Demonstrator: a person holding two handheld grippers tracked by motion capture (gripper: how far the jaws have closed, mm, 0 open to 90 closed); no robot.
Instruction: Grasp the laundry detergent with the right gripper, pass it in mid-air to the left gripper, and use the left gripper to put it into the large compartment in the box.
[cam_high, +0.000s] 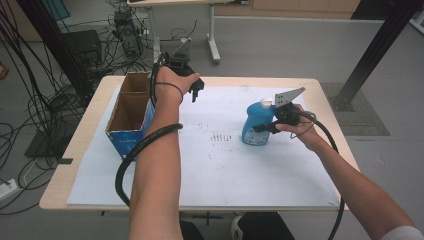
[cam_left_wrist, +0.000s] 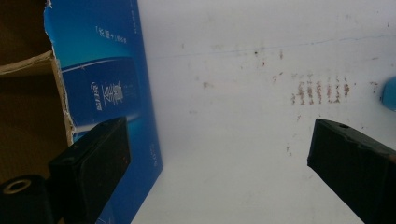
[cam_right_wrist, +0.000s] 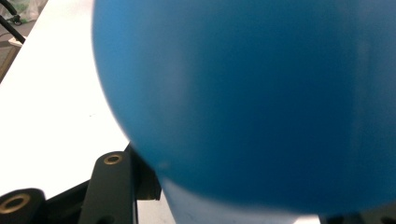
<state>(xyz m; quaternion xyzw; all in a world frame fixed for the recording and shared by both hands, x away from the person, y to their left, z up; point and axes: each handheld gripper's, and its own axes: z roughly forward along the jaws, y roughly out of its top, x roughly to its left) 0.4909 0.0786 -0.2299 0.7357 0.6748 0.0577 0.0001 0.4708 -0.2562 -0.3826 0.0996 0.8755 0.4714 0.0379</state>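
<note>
You are working at a light wooden table (cam_high: 75, 150) covered by a white sheet (cam_high: 225, 170) that carries some faint reddish-brown smudges (cam_high: 218, 136) near its middle; grey floor, tangled black cables and another desk's legs lie beyond.

Nearest you, your two forearms reach in from the bottom edge. Your right gripper (cam_high: 264, 128) sits at the right of the sheet, its jaws set on either side of the blue plastic bottle with a white cap (cam_high: 257, 122), which stands upright on the sheet. In the right gripper view that blue body (cam_right_wrist: 261, 102) sits close against the camera between the jaws, so the bottle looks grasped.

Farther out on the left, your left gripper (cam_high: 196, 90) hangs above the sheet's far part, just beside the open cardboard box with blue printed sides (cam_high: 131, 117). In the left gripper view its two black jaws stand wide apart with nothing between them, the blue box wall (cam_left_wrist: 112, 93) lying to their left.
</note>
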